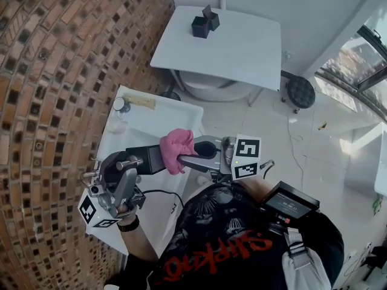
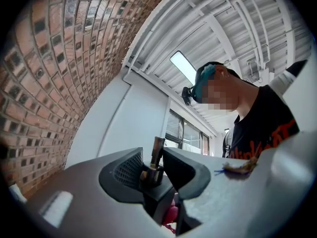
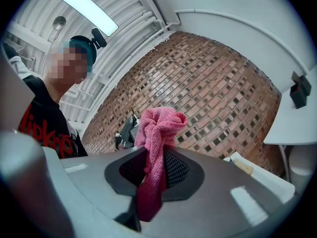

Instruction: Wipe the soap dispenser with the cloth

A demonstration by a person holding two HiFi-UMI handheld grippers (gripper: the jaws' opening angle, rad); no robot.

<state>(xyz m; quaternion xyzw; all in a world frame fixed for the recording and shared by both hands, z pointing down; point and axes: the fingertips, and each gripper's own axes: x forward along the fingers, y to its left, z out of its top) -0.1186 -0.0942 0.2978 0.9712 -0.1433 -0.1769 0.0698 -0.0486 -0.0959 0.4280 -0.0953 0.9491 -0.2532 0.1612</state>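
In the head view my left gripper is shut on the black soap dispenser, whose metal pump sticks out between the jaws. The left gripper view shows the pump standing between the two pads above the dispenser's dark body. My right gripper is shut on a bunched pink cloth, which presses against the right end of the dispenser. In the right gripper view the cloth rises out of the jaws, with the left gripper just behind it. Both are held up in front of the person's chest.
A white counter runs along the brick wall, with a small bottle and a wooden brush at its far end. Beyond stand a white table bearing a black object and a black stool.
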